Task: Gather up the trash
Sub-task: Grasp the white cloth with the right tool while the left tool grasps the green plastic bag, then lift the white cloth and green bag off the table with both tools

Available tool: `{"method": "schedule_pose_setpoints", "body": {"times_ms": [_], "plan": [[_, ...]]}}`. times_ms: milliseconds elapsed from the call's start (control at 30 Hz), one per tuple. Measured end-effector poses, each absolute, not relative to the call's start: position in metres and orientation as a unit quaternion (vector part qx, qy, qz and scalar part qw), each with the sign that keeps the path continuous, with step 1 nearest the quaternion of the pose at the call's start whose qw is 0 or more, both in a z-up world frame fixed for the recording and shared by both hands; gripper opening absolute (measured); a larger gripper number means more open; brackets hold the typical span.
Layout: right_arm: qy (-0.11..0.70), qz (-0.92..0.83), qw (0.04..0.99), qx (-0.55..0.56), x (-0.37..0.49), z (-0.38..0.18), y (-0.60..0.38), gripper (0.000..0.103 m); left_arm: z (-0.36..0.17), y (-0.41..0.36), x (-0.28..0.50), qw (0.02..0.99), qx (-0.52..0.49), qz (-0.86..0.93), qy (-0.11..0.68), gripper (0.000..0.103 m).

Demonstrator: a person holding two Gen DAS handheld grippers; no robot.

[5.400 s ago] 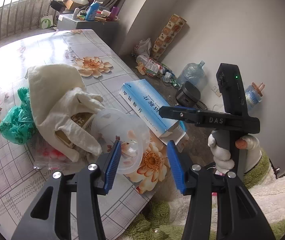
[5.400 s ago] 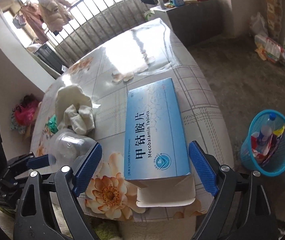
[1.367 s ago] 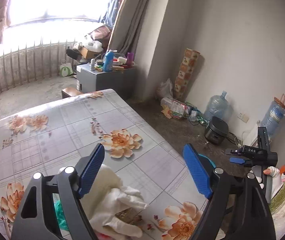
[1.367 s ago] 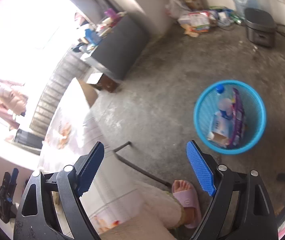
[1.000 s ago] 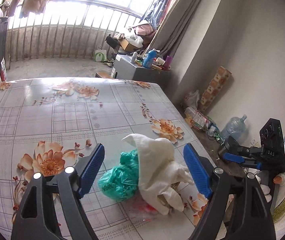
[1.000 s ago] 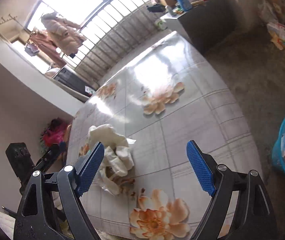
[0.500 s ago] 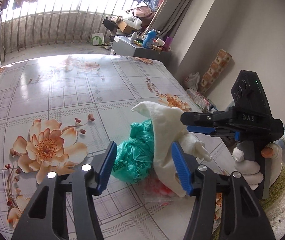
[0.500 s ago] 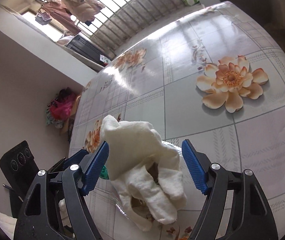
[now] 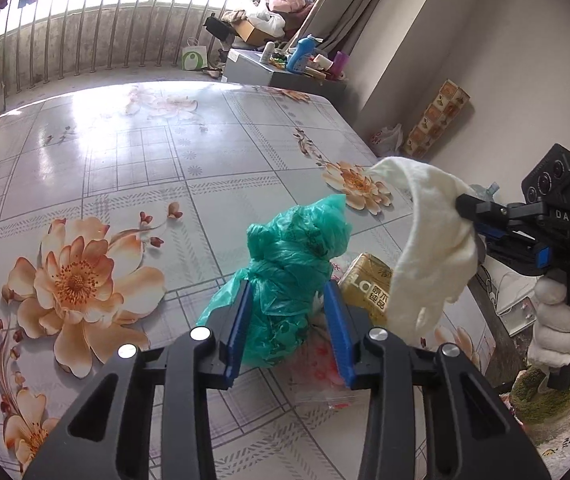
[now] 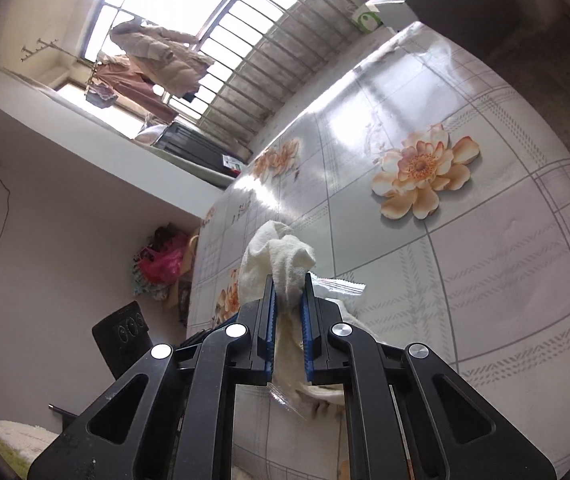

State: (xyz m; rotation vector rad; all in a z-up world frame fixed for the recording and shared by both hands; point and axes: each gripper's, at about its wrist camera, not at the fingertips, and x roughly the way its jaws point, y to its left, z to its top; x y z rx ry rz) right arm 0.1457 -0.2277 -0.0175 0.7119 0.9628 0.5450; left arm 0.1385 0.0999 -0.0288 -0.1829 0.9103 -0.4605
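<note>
My left gripper (image 9: pixel 287 312) is shut on a crumpled green plastic bag (image 9: pixel 293 256) on the flowered table (image 9: pixel 125 168). My right gripper (image 10: pixel 288 304) is shut on a white cloth glove (image 10: pixel 281 256) and holds it lifted off the table; the glove also hangs from it in the left wrist view (image 9: pixel 429 248). Under where the glove lay sit a yellow-brown packet (image 9: pixel 369 284) and a clear plastic wrapper with red print (image 9: pixel 321 372).
The table's right edge (image 9: pixel 365 140) drops to the floor. A grey cabinet with bottles (image 9: pixel 285 68) stands by the barred window. A patterned carton (image 9: pixel 437 120) leans on the wall. A clear wrapper (image 10: pixel 337 286) lies below the right gripper.
The left gripper has closed on the green bag. The right gripper has closed on the white glove and lifted it, uncovering the yellow-brown packet.
</note>
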Motion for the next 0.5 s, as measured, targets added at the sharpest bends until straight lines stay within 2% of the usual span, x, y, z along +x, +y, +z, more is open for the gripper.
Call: {"method": "schedule_pose_setpoints", "body": {"times_ms": [133,300,367,500], "plan": [[0.44,0.227,0.792,0.357,0.132,-0.022,-0.257,0.01,-0.032,0.102,0.14,0.867,-0.087,-0.213,0.442,0.036],[0.466,0.16,0.78,0.385,0.123,-0.056,-0.269,0.014,-0.029,0.097,0.143,0.865,-0.077,-0.218,0.445,0.036],[0.477,0.143,0.777,0.386,0.121,-0.066,-0.267,0.015,-0.028,0.091,0.146,0.866,-0.064,-0.216,0.447,0.045],[0.49,0.128,0.776,0.377,0.121,-0.072,-0.259,0.021,-0.03,0.081,0.154,0.867,-0.039,-0.202,0.454,0.048]]}}
